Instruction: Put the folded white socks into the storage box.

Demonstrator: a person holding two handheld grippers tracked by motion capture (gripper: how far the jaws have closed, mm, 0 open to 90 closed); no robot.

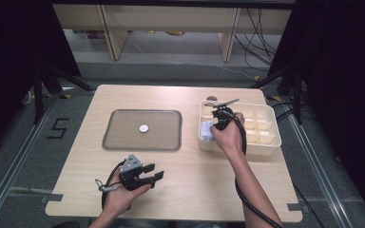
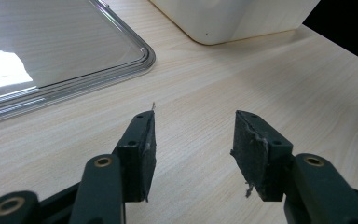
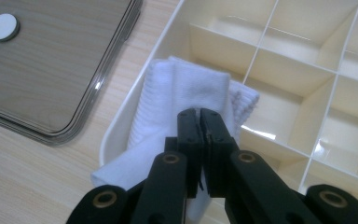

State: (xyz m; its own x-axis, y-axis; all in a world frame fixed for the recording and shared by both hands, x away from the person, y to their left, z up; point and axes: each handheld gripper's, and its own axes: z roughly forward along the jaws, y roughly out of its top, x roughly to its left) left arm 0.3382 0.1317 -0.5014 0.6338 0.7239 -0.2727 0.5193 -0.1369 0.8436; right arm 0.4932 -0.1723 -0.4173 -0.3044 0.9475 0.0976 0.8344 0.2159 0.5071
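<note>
Jaws of the right gripper (image 3: 199,116) pinched together on the white cloth (image 3: 186,93) at the near-left end of the divided bin (image 3: 307,70) – left gripper (image 2: 193,135) gapes idle, well apart – a straight lift clears it.

Clear tray (image 1: 123,142) left of centre on the wooden table (image 1: 190,190); small white disc (image 1: 144,128) lying in it. Tape mark "5" (image 1: 59,128) on floor, far left.
</note>
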